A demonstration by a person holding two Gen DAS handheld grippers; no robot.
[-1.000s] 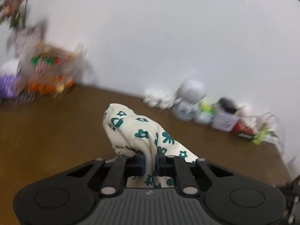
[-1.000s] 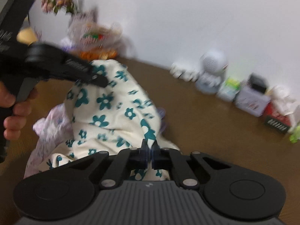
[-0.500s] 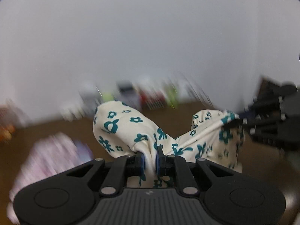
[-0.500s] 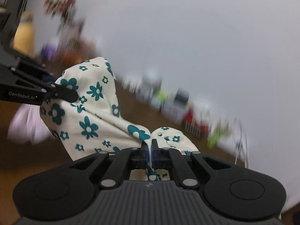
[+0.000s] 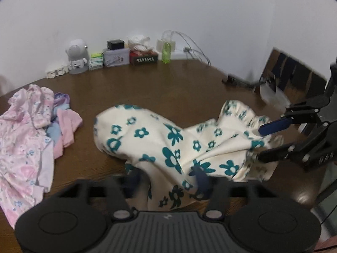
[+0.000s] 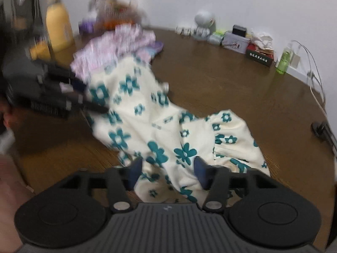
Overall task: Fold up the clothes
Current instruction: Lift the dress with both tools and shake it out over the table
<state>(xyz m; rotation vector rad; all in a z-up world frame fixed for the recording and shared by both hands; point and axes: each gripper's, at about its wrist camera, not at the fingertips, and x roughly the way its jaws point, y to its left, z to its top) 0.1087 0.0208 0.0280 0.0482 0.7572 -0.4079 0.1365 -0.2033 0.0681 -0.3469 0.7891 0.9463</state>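
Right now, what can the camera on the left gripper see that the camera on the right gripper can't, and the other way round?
Only the left wrist view shows the right gripper, open around the frilled edge, and a dark slatted chair back.

Only the right wrist view shows the yellow bottle, the blurred left gripper and the person's hand.

Both show the cream garment with teal flowers lying on the brown table, the pink clothes pile, the small white robot figure, the green bottle and the white wall.

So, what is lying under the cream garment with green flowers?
The flowered garment lies on the brown table. In the right wrist view its far end overlaps the pink clothes. Anything else beneath it is covered.
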